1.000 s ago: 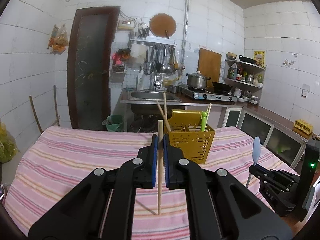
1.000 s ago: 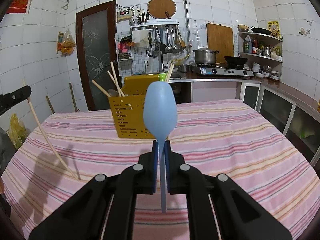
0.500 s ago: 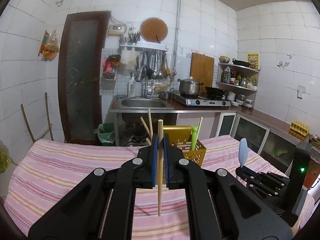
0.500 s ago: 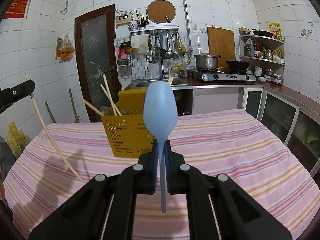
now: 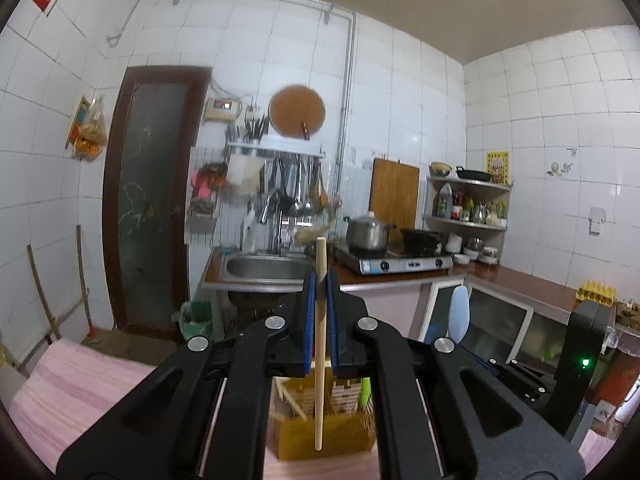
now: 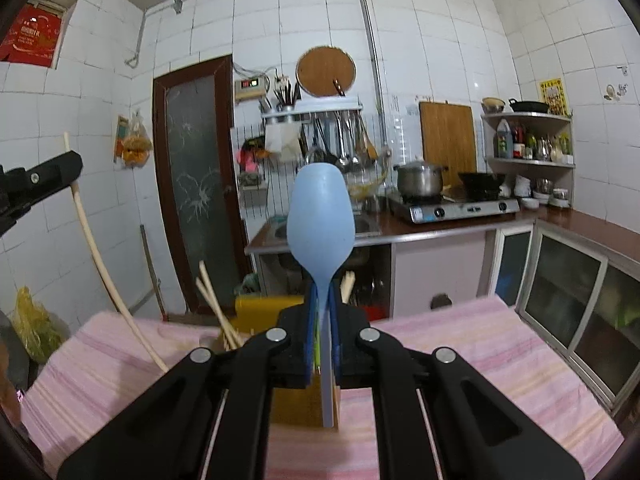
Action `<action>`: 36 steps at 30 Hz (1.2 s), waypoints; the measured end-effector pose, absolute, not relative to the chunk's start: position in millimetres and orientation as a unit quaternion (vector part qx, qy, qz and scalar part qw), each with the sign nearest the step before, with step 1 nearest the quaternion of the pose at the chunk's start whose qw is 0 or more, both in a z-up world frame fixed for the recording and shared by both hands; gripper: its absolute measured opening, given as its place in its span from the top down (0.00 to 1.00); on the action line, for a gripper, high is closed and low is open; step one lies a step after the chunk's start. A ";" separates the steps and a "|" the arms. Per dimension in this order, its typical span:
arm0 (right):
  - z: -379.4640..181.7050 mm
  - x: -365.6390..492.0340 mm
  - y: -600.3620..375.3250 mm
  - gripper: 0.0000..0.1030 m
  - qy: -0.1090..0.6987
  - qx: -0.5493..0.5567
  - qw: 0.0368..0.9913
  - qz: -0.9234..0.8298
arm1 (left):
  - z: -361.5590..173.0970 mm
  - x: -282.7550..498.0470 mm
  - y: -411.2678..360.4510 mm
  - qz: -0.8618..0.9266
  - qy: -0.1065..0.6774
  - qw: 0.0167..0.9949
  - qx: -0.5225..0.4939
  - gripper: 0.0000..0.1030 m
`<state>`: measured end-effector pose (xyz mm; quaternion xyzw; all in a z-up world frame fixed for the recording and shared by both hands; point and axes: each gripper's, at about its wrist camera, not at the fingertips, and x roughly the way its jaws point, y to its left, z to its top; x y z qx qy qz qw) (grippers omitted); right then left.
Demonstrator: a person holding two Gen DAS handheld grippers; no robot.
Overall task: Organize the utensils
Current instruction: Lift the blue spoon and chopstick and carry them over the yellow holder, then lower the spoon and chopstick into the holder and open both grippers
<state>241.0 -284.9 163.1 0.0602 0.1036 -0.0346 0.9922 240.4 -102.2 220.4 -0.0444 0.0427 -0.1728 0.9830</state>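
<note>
My left gripper (image 5: 319, 280) is shut on a wooden chopstick (image 5: 319, 360) that stands upright between its blue pads. Below it sits the yellow utensil basket (image 5: 296, 440), mostly hidden by the fingers, with chopsticks and a green utensil (image 5: 365, 392) in it. My right gripper (image 6: 322, 300) is shut on the handle of a light blue spoon (image 6: 320, 220), bowl up. The basket (image 6: 260, 308) lies just beyond and under these fingers, with chopsticks (image 6: 216, 300) leaning out. Each view shows the other gripper at its edge: the left gripper (image 6: 36, 180) with its chopstick (image 6: 96, 256), and the spoon (image 5: 459, 316).
The pink striped tablecloth (image 6: 460, 352) covers the table. Behind it stand a sink counter (image 5: 264, 268), a stove with a pot (image 5: 366, 234), glass-front cabinets (image 6: 568, 300) on the right and a brown door (image 5: 148, 200) on the left. A yellow bag (image 6: 28, 320) sits low left.
Both grippers rose and came closer to the basket, each still holding its utensil. The basket dropped from mid-view to beneath the fingers, and far less of the table shows.
</note>
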 end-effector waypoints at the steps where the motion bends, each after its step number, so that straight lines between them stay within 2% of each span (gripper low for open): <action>1: 166.9 247.5 -284.2 0.93 0.100 0.059 0.993 -0.034 | 221.7 245.0 -104.1 -0.172 0.040 0.983 -0.045 0.95; 7: 168.8 287.2 -285.8 0.93 0.089 0.072 0.993 -0.023 | 209.2 286.6 -118.0 -0.166 0.035 0.985 -0.037 0.96; 12: 138.2 321.3 -287.7 0.94 0.105 0.080 0.991 -0.020 | 181.0 321.5 -125.9 -0.156 0.046 0.986 -0.029 0.96; 20: 88.9 339.4 -288.1 0.94 0.137 0.067 0.988 -0.019 | 125.9 369.2 -126.3 -0.141 0.101 0.985 -0.018 0.95; 25: 78.7 340.8 -292.3 0.93 0.160 0.067 0.985 -0.024 | 113.9 379.7 -117.5 -0.130 0.134 0.982 -0.019 0.95; 27: 75.3 342.7 -292.7 0.92 0.179 0.063 0.982 -0.023 | 113.8 377.4 -110.2 -0.127 0.144 0.981 -0.026 0.92; 28: 74.4 343.3 -293.6 0.92 0.187 0.060 0.980 -0.026 | 115.8 374.9 -105.6 -0.125 0.152 0.980 -0.030 0.84; 29: 73.3 342.8 -295.0 0.92 0.197 0.059 0.978 -0.030 | 118.3 371.0 -100.1 -0.121 0.157 0.980 -0.034 0.70; 30: 73.4 341.4 -296.4 0.88 0.202 0.059 0.977 -0.033 | 121.5 364.2 -94.0 -0.115 0.158 0.980 -0.038 0.62; 31: 74.3 337.7 -298.1 0.74 0.205 0.060 0.976 -0.036 | 123.9 358.5 -90.6 -0.110 0.156 0.981 -0.039 0.50; 32: 76.6 330.0 -300.1 0.63 0.204 0.062 0.976 -0.040 | 127.4 348.9 -85.8 -0.104 0.151 0.982 -0.039 0.41; 33: 79.0 322.9 -301.3 0.44 0.203 0.063 0.976 -0.042 | 132.5 336.1 -79.7 -0.098 0.145 0.984 -0.034 0.38; 34: 81.6 314.2 -302.1 0.39 0.201 0.063 0.976 -0.044 | 135.5 327.6 -76.0 -0.096 0.142 0.985 -0.030 0.28; 35: 83.4 307.8 -302.2 0.39 0.202 0.062 0.976 -0.047 | 138.9 315.0 -70.3 -0.093 0.137 0.986 -0.025 0.16; 36: 85.8 297.9 -302.1 0.38 0.206 0.058 0.975 -0.053 | 141.2 305.3 -66.4 -0.090 0.133 0.987 -0.024 0.10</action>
